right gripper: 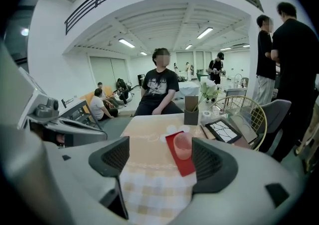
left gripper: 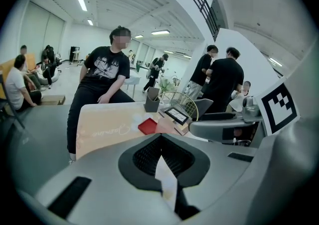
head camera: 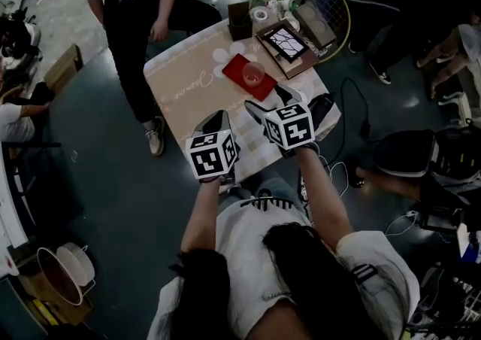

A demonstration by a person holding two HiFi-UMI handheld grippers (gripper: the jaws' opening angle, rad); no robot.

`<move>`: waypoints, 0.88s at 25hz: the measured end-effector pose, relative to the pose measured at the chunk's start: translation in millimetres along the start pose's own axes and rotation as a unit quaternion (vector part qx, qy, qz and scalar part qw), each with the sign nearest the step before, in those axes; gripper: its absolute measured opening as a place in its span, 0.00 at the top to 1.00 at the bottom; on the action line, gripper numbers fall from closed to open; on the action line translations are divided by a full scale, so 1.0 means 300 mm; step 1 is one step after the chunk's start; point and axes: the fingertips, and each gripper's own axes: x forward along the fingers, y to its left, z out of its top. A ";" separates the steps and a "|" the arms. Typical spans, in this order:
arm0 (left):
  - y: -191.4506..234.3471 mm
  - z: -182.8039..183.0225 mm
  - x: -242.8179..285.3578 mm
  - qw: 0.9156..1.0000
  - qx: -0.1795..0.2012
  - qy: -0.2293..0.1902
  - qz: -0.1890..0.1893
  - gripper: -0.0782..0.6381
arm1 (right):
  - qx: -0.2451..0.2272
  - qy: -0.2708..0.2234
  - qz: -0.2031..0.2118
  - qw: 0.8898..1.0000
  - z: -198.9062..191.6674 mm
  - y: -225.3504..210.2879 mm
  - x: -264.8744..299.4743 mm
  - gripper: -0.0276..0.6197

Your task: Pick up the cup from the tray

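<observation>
Jaws of right gripper (right gripper: 160, 155) spread, cup (right gripper: 182, 145) ahead on tray (right gripper: 187, 168)

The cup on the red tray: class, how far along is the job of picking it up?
Done: the right tongs stand open, aimed at the cup. In hand: nothing; the cup sits upright on the tray, beyond the tongs. To do: reach in, close, lift. The left tongs are shut and empty.

Grey left claw (left gripper: 160, 143), grey right claw (right gripper: 160, 150), black-and-white marker cubes (head camera: 213, 154), white shirt (head camera: 248, 242)
</observation>
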 end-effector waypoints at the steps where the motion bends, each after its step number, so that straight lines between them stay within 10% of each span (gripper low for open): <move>1: 0.005 0.014 0.024 1.000 -0.002 0.002 0.003 0.89 | -0.003 0.005 0.001 1.000 0.010 -0.021 0.027 0.38; 22: 0.110 0.131 0.338 0.997 -0.049 0.052 0.043 0.89 | -0.025 0.160 0.036 0.986 -0.074 -0.233 0.509 0.34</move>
